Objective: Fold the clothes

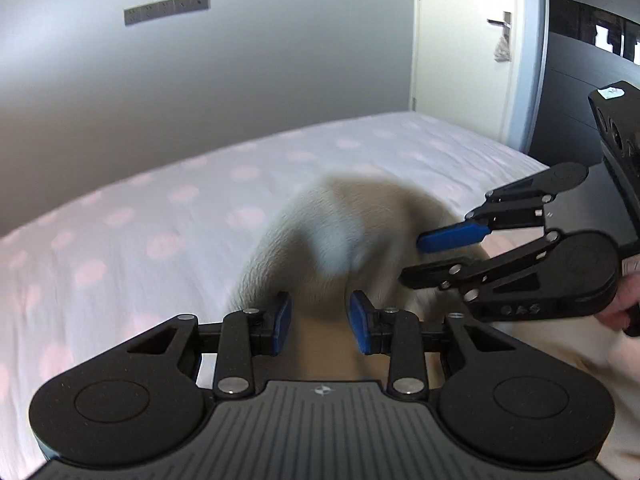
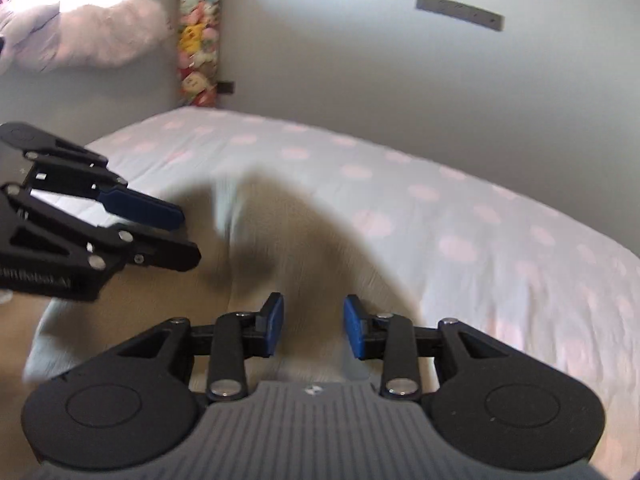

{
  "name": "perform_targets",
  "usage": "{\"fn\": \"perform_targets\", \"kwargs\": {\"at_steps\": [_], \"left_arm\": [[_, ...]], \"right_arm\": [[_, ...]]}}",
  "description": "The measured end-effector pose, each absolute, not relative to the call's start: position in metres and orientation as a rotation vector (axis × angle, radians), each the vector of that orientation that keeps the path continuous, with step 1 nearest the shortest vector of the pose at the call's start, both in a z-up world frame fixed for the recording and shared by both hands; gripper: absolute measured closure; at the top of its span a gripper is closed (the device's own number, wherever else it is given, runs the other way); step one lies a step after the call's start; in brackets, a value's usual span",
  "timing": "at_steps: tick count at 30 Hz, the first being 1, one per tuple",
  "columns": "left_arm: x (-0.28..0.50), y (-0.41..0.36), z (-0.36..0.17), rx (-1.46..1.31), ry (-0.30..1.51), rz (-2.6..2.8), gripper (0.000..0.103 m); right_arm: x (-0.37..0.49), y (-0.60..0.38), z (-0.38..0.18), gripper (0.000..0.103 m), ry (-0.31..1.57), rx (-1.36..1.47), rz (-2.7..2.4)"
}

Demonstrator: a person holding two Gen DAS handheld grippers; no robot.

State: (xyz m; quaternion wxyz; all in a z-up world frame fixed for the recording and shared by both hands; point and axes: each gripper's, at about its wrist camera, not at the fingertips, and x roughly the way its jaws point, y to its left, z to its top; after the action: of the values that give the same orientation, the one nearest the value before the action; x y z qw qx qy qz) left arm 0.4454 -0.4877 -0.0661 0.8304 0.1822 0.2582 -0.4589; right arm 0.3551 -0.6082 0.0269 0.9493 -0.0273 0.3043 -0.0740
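- Left wrist view: nearest us, the left gripper (image 1: 319,317) has its blue fingers (image 1: 283,313) part-way apart, with beige cloth (image 1: 320,240) bunched between them. The picture is blurred, so we cannot tell for sure that the pads bite the fabric, though it seems to rise out of the gap.
- Just beyond, on the right of the same view, the right gripper (image 1: 416,258) comes in sideways, one blue finger above and a black one below, over the same cloth. A hand (image 1: 624,304) shows behind it at the edge.
- In the right wrist view, the right gripper (image 2: 314,326) likewise shows its fingers (image 2: 354,330) half spread with cloth (image 2: 288,240) running up between them; whether they pinch it we cannot say. The left gripper (image 2: 188,236) sits at the left, close by.
- We judge that both grippers sit side by side on one edge of the garment so the fold travels evenly, without the fabric twisting.
- The cloth lies humped on the bed (image 1: 120,220), partly lifted, the rest spread toward us.
- Farther off, the spotted sheet (image 2: 480,220) runs to a grey wall (image 2: 360,60), with a door (image 1: 460,40) at one end and a column of soft toys (image 2: 198,32) at the other.
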Motion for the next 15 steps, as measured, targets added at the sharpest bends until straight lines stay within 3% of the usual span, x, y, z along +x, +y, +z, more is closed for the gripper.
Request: {"fn": "perform_targets", "kwargs": {"at_steps": [4, 7, 10, 11, 15], "left_arm": [[0.487, -0.517, -0.044, 0.339, 0.504, -0.861, 0.072], [0.493, -0.511, -0.036, 0.287, 0.538, -0.955, 0.07], [0.498, -0.509, -0.056, 0.338, 0.624, -0.987, 0.056], [0.5, -0.507, -0.064, 0.356, 0.65, -0.987, 0.055], [0.514, -0.488, -0.1, 0.386, 0.74, -0.95, 0.054]], "right_arm": [[0.394, -0.634, 0.045, 0.065, 0.561, 0.036, -0.206], [0.388, -0.648, 0.043, 0.056, 0.575, 0.084, -0.136], [0.387, -0.655, 0.028, 0.049, 0.632, 0.045, -0.105], [0.388, -0.66, 0.022, 0.043, 0.651, 0.037, -0.103], [0.387, -0.688, -0.001, 0.042, 0.737, 0.069, -0.091]]}}
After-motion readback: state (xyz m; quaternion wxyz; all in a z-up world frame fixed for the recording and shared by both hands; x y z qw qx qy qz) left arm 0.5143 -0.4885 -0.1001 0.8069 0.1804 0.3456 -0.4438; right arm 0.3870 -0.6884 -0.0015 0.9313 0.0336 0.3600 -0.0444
